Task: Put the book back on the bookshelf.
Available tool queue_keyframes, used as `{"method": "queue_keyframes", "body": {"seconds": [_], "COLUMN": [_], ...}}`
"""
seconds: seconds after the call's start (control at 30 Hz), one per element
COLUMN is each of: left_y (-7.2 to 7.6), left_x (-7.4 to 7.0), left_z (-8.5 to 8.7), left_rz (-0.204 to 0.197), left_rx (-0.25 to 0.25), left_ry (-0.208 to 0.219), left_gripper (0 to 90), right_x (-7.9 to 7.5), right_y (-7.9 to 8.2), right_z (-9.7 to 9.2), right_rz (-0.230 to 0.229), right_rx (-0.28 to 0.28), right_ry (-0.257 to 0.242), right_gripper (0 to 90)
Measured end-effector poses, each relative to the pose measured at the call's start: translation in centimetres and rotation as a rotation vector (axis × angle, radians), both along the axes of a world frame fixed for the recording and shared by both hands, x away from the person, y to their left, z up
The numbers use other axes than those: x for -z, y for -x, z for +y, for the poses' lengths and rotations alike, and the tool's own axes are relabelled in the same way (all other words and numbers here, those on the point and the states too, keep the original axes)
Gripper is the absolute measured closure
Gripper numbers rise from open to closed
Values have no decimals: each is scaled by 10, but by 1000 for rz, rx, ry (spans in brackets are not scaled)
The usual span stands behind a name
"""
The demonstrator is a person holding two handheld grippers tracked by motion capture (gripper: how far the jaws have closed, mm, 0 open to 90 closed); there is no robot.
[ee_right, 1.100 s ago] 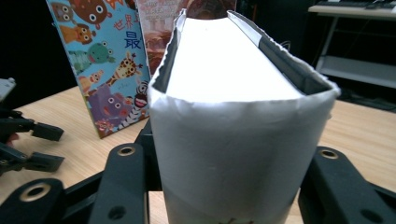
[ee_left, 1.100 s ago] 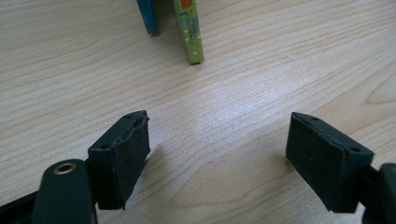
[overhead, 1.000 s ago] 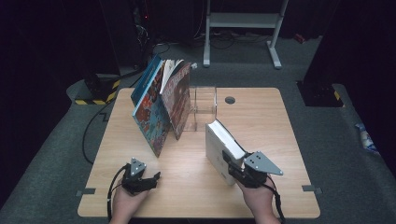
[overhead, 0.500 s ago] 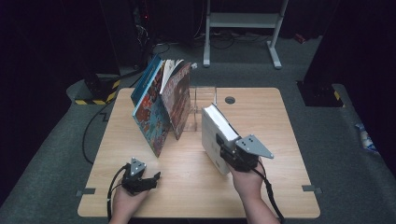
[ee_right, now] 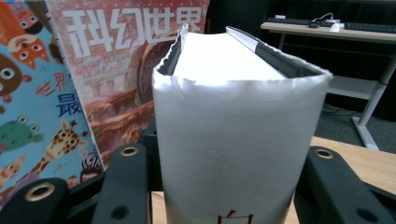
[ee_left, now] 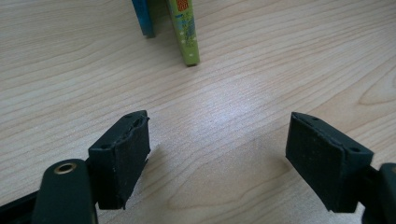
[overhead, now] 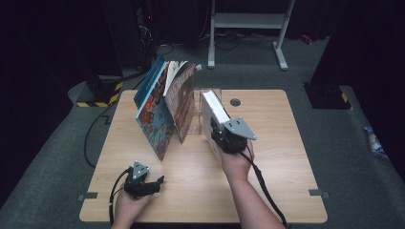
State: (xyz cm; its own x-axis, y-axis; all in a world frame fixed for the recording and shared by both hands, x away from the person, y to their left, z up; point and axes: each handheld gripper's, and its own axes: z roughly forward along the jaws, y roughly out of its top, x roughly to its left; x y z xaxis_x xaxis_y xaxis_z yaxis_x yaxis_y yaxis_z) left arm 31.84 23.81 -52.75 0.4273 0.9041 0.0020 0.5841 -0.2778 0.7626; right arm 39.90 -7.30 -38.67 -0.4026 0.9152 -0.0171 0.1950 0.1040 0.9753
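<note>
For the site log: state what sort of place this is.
Probably a lab or studio set up for recording: a lone wooden table on grey carpet, dark surroundings, cables on the floor and a white desk frame behind.

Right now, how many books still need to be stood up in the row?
Two picture books already lean in the clear stand. The right gripper holds the white book upright beside them, not yet slotted in. The left gripper rests open on the table. Only this book is left.
</note>
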Motion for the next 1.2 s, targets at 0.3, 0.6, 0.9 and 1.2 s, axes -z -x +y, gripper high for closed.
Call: {"method": "queue_keyframes", "body": {"seconds": [0.3,0.6,0.9,1.2], "left_y": [1,1,1,1], "left_x": [0,0,0,0], "left_z": [1,1,2,2], "left_rz": [-2,0,-2,-1], "left_rx": [2,2,11,7], "left_ry": [10,16,21,28], "left_gripper": [218,218,218,218], "right_x": [1,9,19,27], "right_y": [-28,-57,-68,-66], "right_z": [18,29,37,35], "right_rz": [-5,5,11,19], "right_rx": [48,99,130,134], "right_ry": [12,9,17,-6], "right_gripper": [536,536,535,531]}}
